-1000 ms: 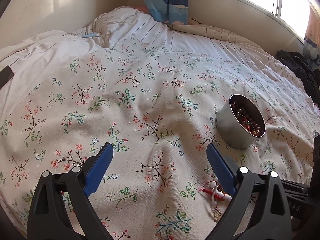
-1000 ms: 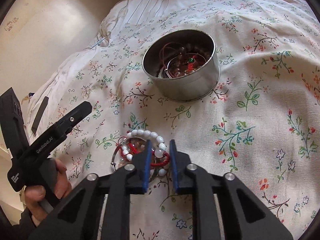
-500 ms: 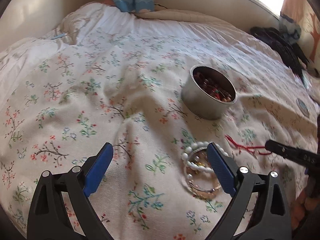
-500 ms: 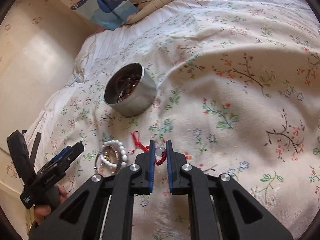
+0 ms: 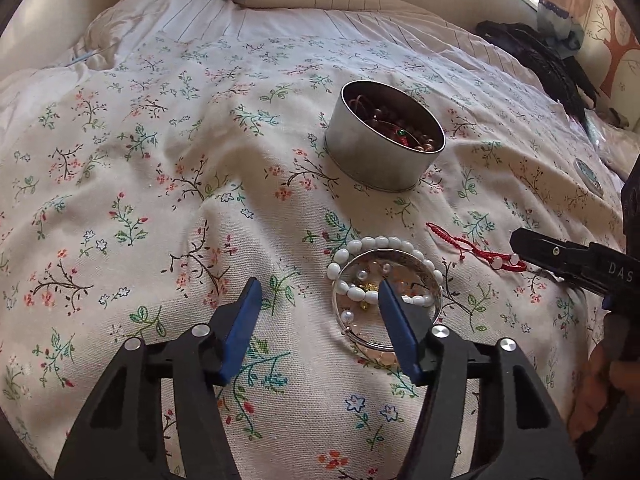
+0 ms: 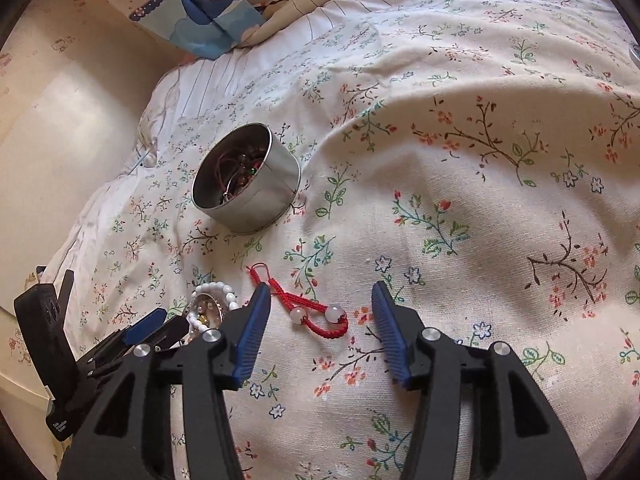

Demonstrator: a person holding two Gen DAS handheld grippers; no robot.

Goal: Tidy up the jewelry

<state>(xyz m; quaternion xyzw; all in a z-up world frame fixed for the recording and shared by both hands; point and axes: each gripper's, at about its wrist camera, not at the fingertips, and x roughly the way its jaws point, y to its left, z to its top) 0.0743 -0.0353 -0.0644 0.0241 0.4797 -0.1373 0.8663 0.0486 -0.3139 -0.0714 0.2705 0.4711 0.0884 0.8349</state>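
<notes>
A round metal tin full of beaded jewelry stands on the floral bedspread. In front of it lies a white bead bracelet over a silver bangle and small beads. My left gripper hovers at this pile with its jaws closing. Its right pad overlaps the pile and a few white beads lie between the pads, unpressed. A red cord bracelet lies flat between the pads of my right gripper, whose jaws are opening and clear of it.
A dark bag or garment lies at the far right of the bed. A blue patterned cloth hangs at the head. A hand holds the right gripper, close to the left one. A wall runs along the bed's left side.
The right gripper pulled the red cord bracelet out of the pile to the right, then opened and let it go. The left gripper came closer to the bead pile and its jaws narrowed.
</notes>
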